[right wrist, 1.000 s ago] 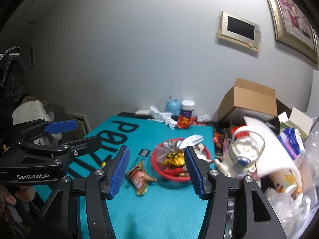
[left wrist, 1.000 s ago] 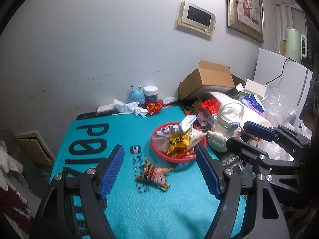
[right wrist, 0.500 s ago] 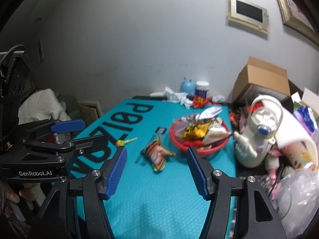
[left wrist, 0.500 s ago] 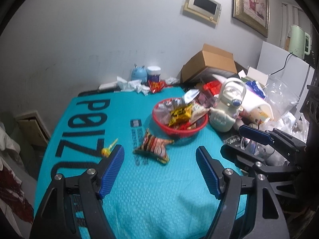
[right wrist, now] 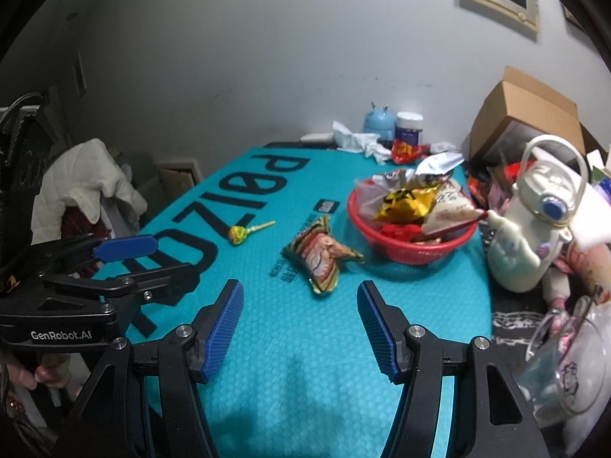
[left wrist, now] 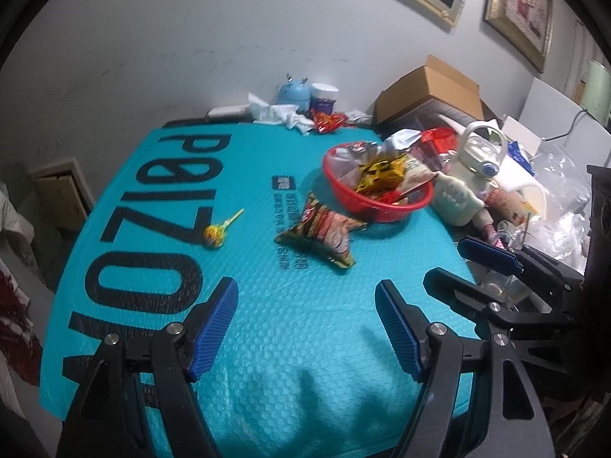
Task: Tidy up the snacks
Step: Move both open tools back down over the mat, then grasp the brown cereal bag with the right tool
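- Currently, left gripper (left wrist: 305,328): jaws parted, nothing between them, above the table's (left wrist: 267,381) near edge.
- Right gripper (right wrist: 299,330): jaws parted, empty.
- Snack packet (left wrist: 320,234) lies mid-table, beside the red basket (left wrist: 376,206) near the right edge.
- Lollipop (left wrist: 217,233) lies left of the packet.

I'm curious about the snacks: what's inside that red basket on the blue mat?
The red basket holds a heap of packets: a yellow packet on top, a silver wrapper sticking up and a pale bag at one side. Whatever lies beneath them is covered.
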The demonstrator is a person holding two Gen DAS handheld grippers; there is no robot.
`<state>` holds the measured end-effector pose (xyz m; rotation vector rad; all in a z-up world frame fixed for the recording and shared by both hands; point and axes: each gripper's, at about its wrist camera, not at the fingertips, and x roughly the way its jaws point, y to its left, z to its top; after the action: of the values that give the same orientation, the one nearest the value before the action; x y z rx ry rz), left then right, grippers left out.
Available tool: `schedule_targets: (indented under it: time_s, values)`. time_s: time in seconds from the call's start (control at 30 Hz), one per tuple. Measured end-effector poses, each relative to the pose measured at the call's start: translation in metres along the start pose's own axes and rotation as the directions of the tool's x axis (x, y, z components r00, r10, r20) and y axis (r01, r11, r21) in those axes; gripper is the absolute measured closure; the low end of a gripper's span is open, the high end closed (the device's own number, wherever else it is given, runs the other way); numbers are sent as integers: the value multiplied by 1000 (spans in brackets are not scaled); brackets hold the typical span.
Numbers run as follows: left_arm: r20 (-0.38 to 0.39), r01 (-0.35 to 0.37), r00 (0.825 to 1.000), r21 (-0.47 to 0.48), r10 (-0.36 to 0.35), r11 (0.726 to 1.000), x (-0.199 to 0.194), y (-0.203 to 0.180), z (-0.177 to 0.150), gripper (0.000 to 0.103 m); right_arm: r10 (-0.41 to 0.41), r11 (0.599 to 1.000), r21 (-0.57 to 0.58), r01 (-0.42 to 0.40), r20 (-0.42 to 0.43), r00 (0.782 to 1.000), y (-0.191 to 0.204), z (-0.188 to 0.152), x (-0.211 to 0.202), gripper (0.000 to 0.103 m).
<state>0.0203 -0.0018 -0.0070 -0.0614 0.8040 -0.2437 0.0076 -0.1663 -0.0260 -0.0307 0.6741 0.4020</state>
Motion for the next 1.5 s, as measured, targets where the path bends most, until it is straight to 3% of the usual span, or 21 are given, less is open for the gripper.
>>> schedule_targets:
  time_s: [0.73,1.27,1.5]
  values:
    - [-108,-31,994,-94,21,995,75,47,25,29,7,1000,17,-5,-128,992,-24,19,87,41]
    - [-169,-92,983,-128,70,988,136,90,41,29,3,1000,-17,-7,-189,982,-30,27,148,32]
    - [-191,-56,981,-130,30,990,162,97,44,30,19,1000,-14,-22,-221,975,-33,25,168,30]
